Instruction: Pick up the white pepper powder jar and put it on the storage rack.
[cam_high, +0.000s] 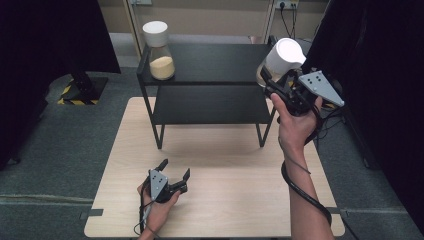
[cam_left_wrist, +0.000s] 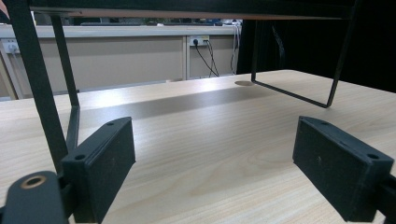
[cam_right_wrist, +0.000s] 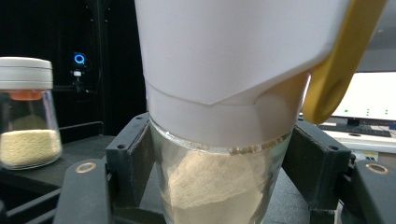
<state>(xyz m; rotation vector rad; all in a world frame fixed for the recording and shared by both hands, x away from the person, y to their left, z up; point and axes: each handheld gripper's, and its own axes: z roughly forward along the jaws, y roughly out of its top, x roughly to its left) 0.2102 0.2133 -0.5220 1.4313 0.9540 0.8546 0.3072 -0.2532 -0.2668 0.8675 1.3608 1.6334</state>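
Right gripper view: right tongs (cam_right_wrist: 219, 186) clench the jar (cam_right_wrist: 219, 140) at its slick, breakable glass; left tongs (cam_left_wrist: 224, 172) gape.

We seem to be in a lab or recording studio: black curtains (cam_high: 45, 35) hang on both sides of a grey carpeted floor (cam_high: 75, 135), hazard-striped tape (cam_high: 67, 95) marks a stand's base, wall sockets (cam_high: 286, 5) feed trailing cables, and a lit computer monitor (cam_right_wrist: 369, 100) with a keyboard (cam_right_wrist: 359, 130) stands behind the pale wooden counter (cam_high: 220, 200).
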